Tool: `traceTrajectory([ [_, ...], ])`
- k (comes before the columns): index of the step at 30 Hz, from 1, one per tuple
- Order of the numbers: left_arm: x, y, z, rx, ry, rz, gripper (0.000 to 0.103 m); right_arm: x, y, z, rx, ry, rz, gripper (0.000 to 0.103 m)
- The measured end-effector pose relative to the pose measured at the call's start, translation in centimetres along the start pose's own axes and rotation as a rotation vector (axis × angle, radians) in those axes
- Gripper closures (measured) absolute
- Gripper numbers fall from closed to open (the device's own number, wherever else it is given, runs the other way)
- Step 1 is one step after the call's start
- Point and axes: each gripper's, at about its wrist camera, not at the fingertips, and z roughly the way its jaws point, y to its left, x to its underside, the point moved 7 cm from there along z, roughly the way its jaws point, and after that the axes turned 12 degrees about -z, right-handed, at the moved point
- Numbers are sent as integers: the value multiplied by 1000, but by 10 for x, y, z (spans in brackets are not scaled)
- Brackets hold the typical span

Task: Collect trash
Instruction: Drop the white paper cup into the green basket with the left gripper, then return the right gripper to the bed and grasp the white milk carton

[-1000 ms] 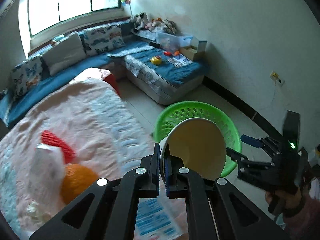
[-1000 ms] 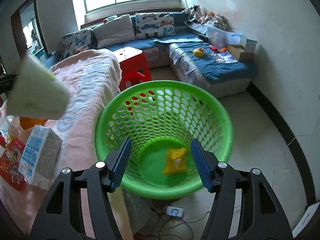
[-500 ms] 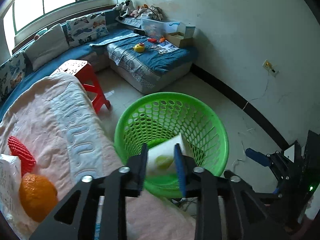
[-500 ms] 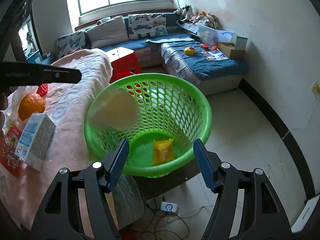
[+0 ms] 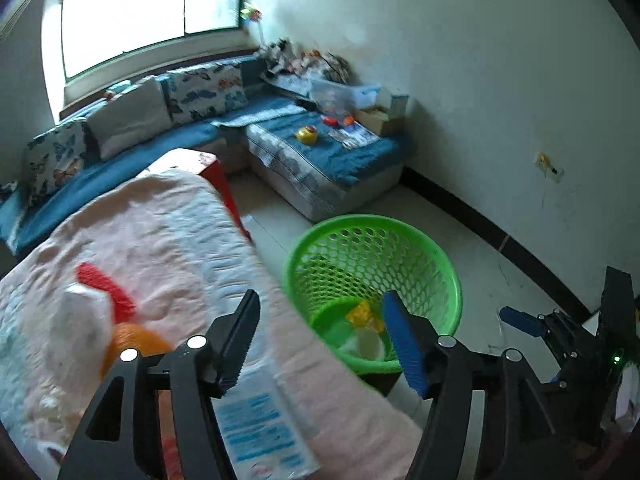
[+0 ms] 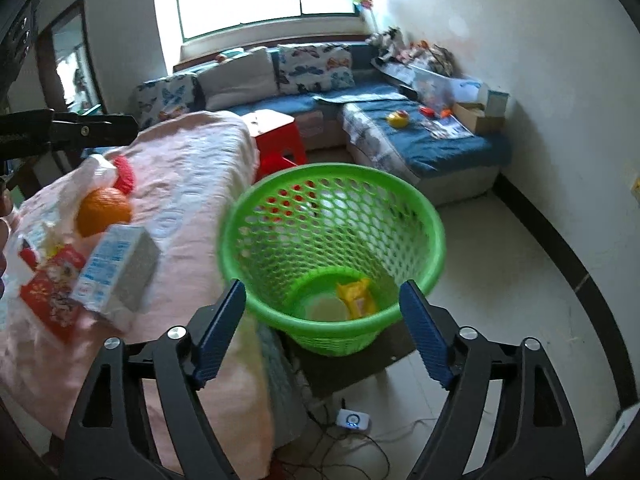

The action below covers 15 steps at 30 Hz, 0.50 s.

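Pink-blanketed desk (image 6: 192,168): milk carton (image 6: 116,268) lies at ten o'clock of right claw (image 6: 320,336), nearer left claw (image 5: 320,344); both wide, empty.

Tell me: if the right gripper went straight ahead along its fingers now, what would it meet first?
Most likely the green basket: the open right gripper frames its near rim, with a paper cup and yellow wrapper inside. Depth is uncertain.
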Motion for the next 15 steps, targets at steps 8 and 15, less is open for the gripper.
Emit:
traceTrajectory([
  [8,10,67,-61,-108,-100,-69,35,-20,57,-15,-85,-50,-62,19],
  [15,32,127,-102,-209,-153,-140,31,-28,110,-12,-152,-43,-123,18],
])
